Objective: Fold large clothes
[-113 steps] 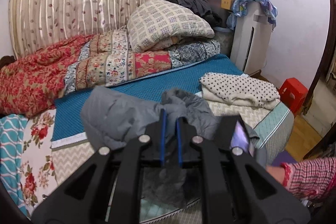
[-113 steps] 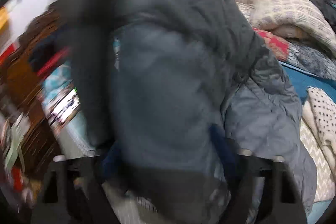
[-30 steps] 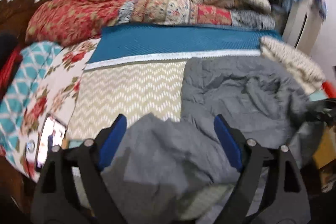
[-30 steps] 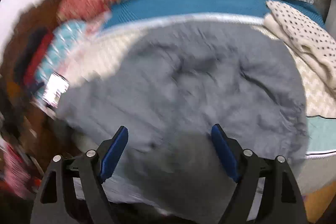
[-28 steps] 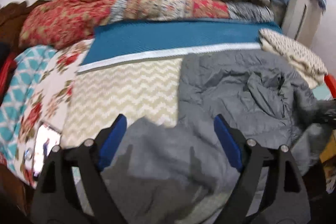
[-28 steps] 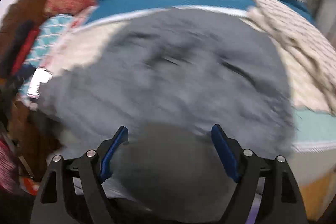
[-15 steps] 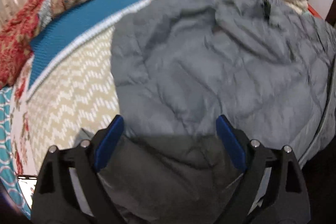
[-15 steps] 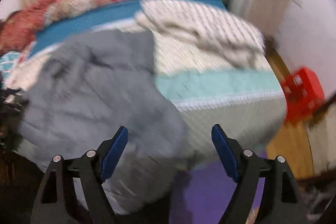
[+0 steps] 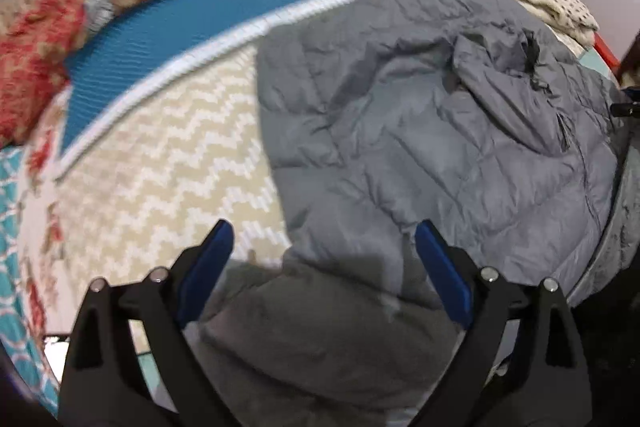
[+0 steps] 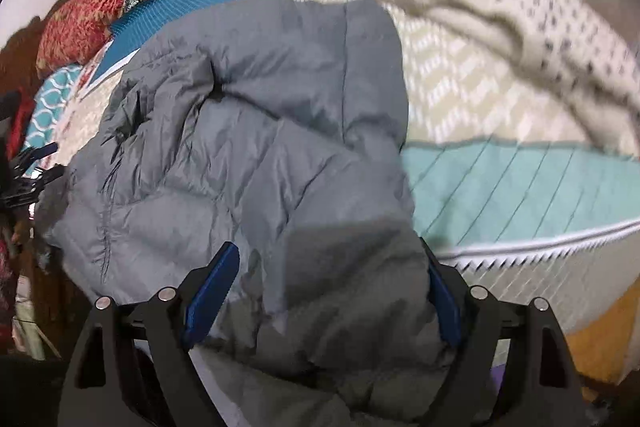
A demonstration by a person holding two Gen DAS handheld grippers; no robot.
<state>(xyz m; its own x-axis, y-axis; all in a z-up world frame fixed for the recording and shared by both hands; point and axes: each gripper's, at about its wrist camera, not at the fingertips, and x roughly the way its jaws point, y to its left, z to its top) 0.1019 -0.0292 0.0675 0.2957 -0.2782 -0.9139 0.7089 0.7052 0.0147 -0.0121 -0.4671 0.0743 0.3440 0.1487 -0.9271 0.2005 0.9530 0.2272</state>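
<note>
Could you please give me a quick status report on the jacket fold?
Left gripper open, right gripper open, both over the near edge. Grey puffer jacket spread rumpled on the bed, unfolded. Dotted cream blanket lies beside it, apart.

Both grippers have black angular plastic arms, silver screws and blue-padded fingers (image 9: 439, 269).

Both grippers' jaws spread wide

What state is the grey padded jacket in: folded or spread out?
Spread out, not neatly folded: the grey padded jacket lies rumpled and open across the bed, overhanging its near edge.
</note>
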